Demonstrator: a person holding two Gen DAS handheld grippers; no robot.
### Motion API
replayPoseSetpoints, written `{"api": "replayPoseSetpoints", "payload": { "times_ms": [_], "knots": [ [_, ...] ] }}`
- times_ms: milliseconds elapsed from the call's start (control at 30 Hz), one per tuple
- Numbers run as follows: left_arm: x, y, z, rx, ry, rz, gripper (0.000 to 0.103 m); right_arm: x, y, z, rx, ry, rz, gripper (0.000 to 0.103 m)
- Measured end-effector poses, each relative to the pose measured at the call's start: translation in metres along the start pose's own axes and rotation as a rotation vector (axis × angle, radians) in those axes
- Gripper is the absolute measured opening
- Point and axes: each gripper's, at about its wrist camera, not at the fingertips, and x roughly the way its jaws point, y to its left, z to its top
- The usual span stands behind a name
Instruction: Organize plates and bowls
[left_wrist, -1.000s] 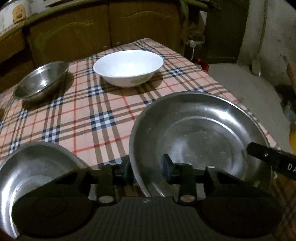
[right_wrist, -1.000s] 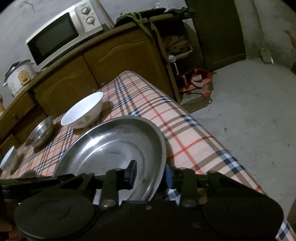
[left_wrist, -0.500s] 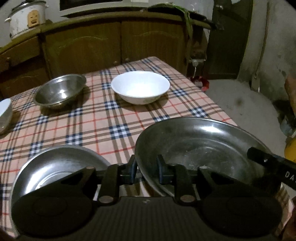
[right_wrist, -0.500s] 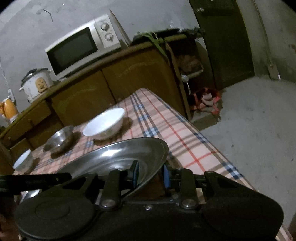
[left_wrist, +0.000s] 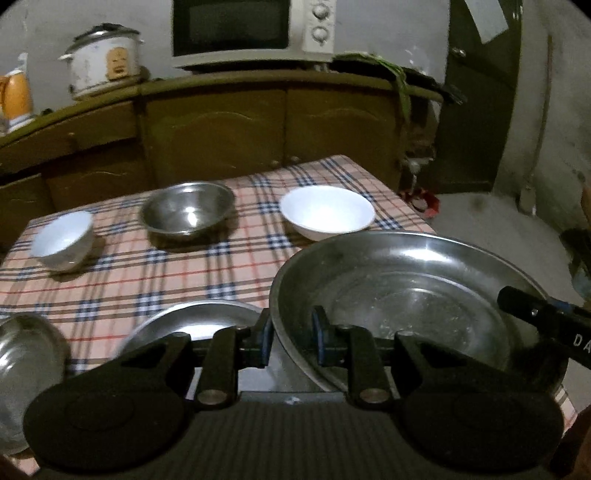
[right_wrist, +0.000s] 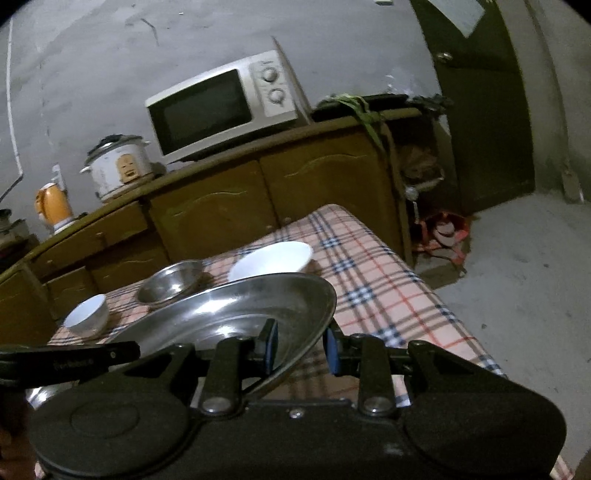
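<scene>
Large steel plate (left_wrist: 413, 295) held off the tablecloth (left_wrist: 155, 273), both grippers clamped on opposite rim edges: left gripper (left_wrist: 291, 339) on its near-left rim, right gripper (right_wrist: 300, 347) on its right rim. Rigid, light, likely slick; grip the rim firmly. Smaller steel plate (left_wrist: 199, 321) sits just left of the left gripper.

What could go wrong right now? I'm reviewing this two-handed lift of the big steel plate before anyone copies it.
Both grips are thin: the left gripper and right gripper pinch only opposite rim edges of the large steel plate, so smooth metal may slip. The plate is tilted and partly past the table edge, so a slip could send it to the floor. Lowered carelessly, it could clang onto the smaller steel plate below.
</scene>
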Motion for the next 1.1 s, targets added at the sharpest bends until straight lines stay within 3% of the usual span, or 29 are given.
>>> {"api": "replayPoseSetpoints", "payload": {
  "times_ms": [567, 1100],
  "knots": [
    [-0.056, 0.056, -0.010, -0.083, -0.069, 0.111, 0.022, -0.009, 0.077, 0.000, -0.095, 0.004, 0.107, 0.035],
    [-0.070, 0.094, -0.027, -0.146, -0.079, 0.162, 0.022, -0.003, 0.122, -0.013, -0.161, 0.029, 0.151, 0.035]
  ]
}}
